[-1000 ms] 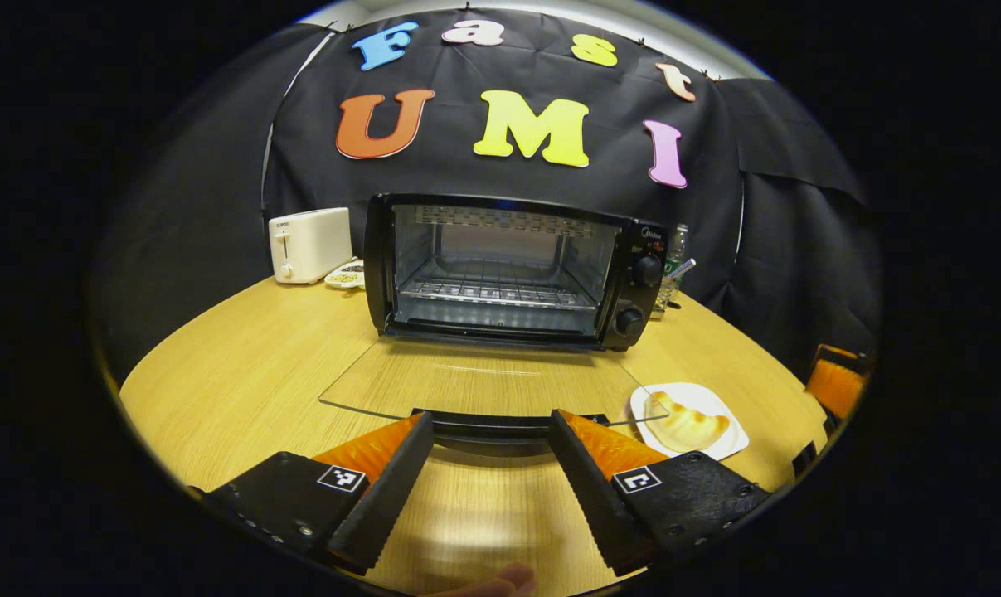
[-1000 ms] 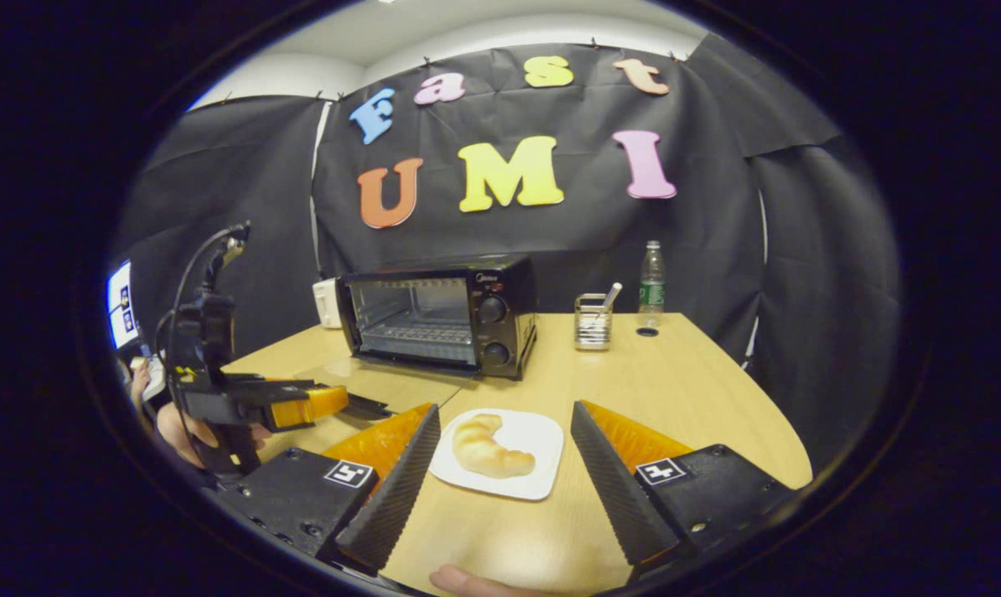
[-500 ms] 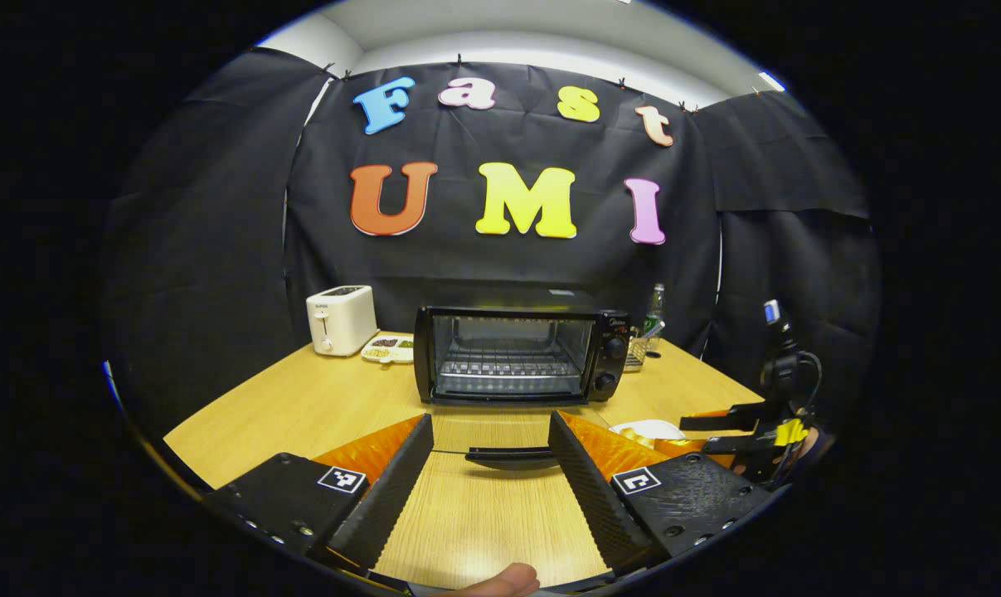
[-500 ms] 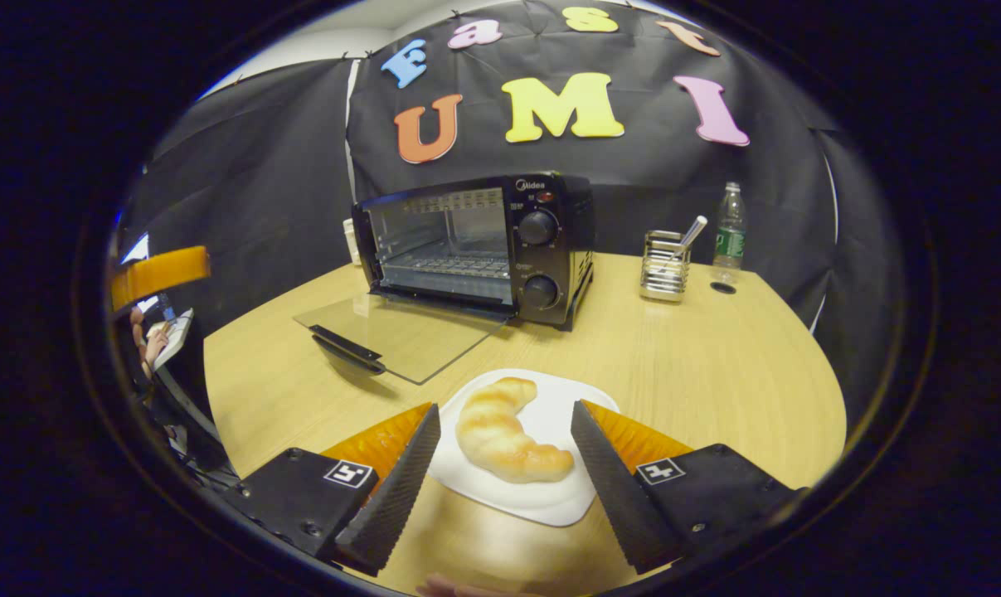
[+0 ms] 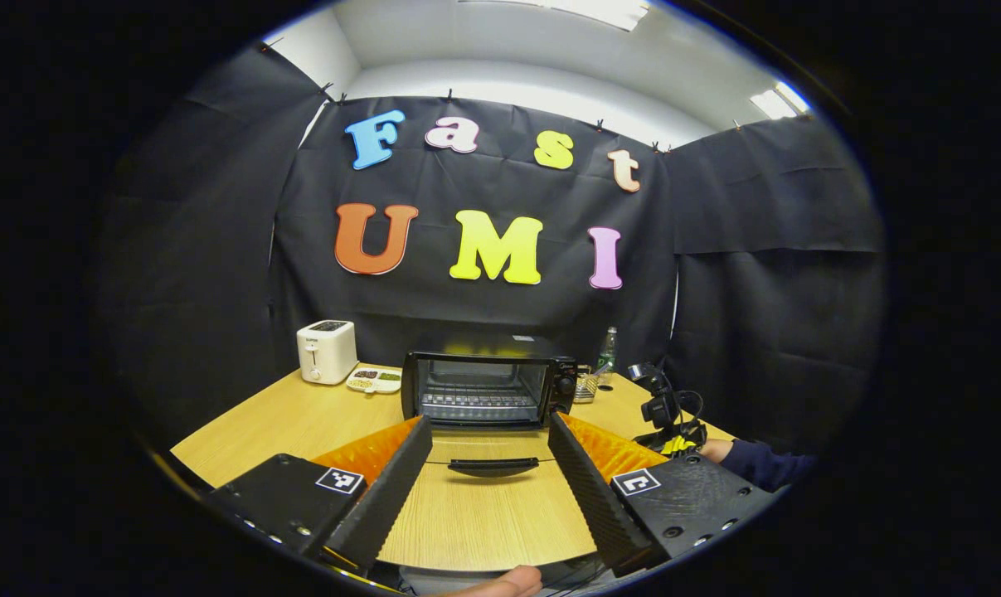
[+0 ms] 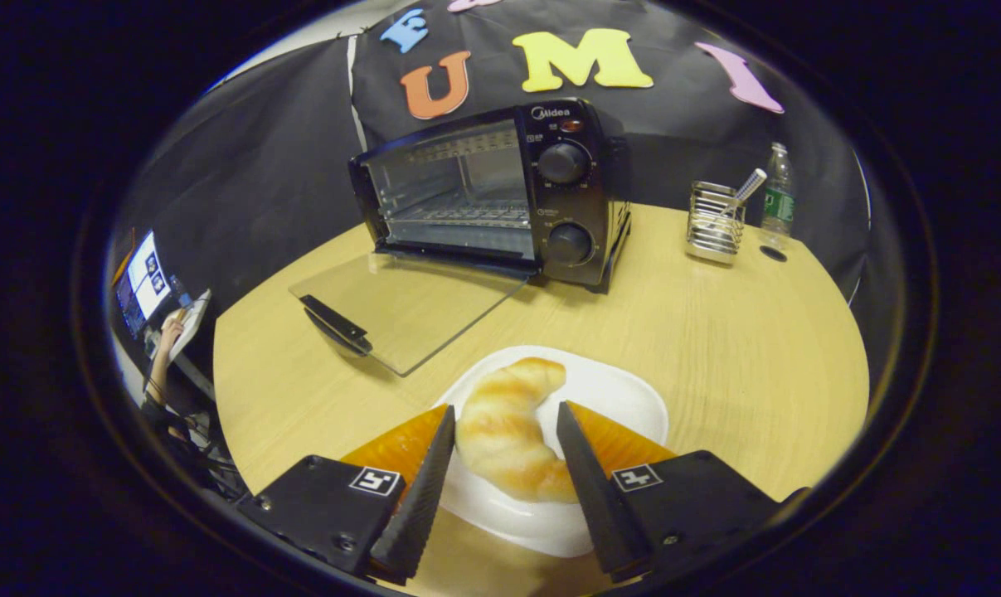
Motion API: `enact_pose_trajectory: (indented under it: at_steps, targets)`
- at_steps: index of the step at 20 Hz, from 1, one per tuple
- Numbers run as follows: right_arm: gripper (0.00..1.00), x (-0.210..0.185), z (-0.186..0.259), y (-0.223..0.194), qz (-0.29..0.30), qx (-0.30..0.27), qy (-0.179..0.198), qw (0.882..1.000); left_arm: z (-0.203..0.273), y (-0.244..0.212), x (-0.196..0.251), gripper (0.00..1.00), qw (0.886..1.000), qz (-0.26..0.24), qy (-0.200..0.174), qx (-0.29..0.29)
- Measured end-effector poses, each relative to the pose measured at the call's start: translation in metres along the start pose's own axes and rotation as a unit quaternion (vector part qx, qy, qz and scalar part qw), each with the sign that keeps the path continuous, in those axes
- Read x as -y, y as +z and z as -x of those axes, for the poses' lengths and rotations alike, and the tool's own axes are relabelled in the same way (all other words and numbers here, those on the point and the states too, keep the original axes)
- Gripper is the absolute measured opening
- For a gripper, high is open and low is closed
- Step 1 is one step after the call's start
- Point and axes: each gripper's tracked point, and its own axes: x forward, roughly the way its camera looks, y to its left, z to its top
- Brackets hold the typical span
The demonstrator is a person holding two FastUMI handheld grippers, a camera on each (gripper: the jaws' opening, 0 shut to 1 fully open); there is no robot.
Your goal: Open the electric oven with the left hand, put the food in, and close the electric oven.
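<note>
Pale wood worktop under black-cloth booth walls. One croissant on one white plate, at the near edge in the right gripper view. Right gripper low over the plate, fingers narrowed to either side of the croissant, very close to its flanks; cannot tell whether both press on it.

One black electric oven farther back, well apart from the plate. Glass door folded fully down, flat above the worktop, black handle at its front edge. Wire rack visible inside. Two knobs on the right-hand panel, one above the other, red lamp above them. Brand name on the oven front, too small to read surely.

Nothing between plate and oven mouth but bare worktop and the lowered door.

Left gripper drawn back at the worktop's near edge, fingers wide apart, empty, framing the door handle and oven beyond.

Right of the oven: one wire holder with a utensil, one plastic bottle. Left of it: one white toaster, one small dish of mixed bits. Navy sleeve at the left gripper view's right edge.
</note>
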Motion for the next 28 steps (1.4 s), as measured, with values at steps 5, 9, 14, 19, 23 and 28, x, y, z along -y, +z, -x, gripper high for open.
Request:
enact_pose_trajectory:
  at_steps: [5,9,14,19,23,28]
  targets:
    - [0.59,-0.001,0.001,0.009,-0.072,0.014,-0.012,0.997,0.008,-0.006,-0.003,0.93,1.000,-0.009,0.005,-0.009]
    - [0.53,0.000,0.028,0.034,-0.102,0.069,-0.024,0.992,0.016,-0.005,-0.008,0.93,1.000,-0.012,0.005,-0.002]
    - [0.53,-0.025,0.051,0.070,-0.071,0.109,-0.022,0.991,0.019,-0.008,-0.021,0.93,1.000,-0.010,0.017,0.000]
    - [0.54,-0.059,0.037,0.098,-0.082,0.120,-0.004,0.989,0.022,-0.010,-0.039,0.93,0.999,-0.014,0.030,0.003]
    - [0.54,-0.095,0.010,0.134,-0.123,0.155,0.026,0.980,0.025,-0.012,-0.058,0.93,0.999,-0.008,0.046,0.005]
    - [0.55,-0.128,-0.041,0.183,-0.188,0.198,0.030,0.962,0.027,-0.012,-0.077,0.93,0.998,0.001,0.062,0.010]
